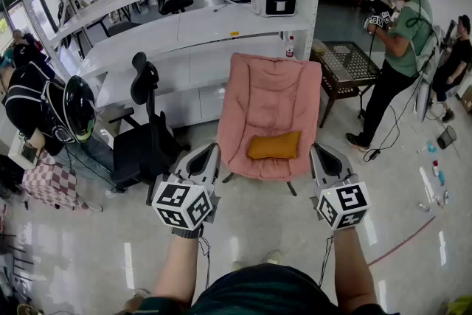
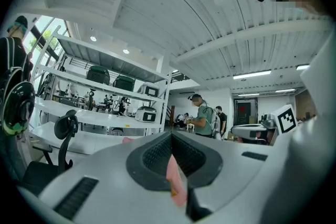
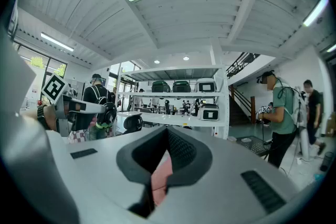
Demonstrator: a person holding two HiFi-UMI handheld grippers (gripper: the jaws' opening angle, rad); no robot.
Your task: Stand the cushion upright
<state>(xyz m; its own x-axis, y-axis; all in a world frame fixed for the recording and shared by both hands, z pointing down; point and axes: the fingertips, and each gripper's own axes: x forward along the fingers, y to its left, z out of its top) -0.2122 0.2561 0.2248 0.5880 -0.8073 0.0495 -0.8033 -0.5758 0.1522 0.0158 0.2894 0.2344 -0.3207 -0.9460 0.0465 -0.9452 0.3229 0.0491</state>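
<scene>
Now | cushion (image 1: 274, 145) flat on pink chair (image 1: 269, 96) | glossy floor (image 1: 258, 225) | left gripper (image 1: 214, 147), right gripper (image 1: 313, 148): jaws clenched

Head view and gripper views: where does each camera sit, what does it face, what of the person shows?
Head view: on the head, down at the mustard fabric cushion flat on the pink padded armchair; forearms, left gripper, right gripper.
Left gripper view: on it, tilted up along shut jaws.
Right gripper view: likewise.
Both share white shelving.

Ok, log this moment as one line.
cushion lying on pink chair seat | left gripper shut, empty | right gripper shut, empty | neither touching cushion
</scene>
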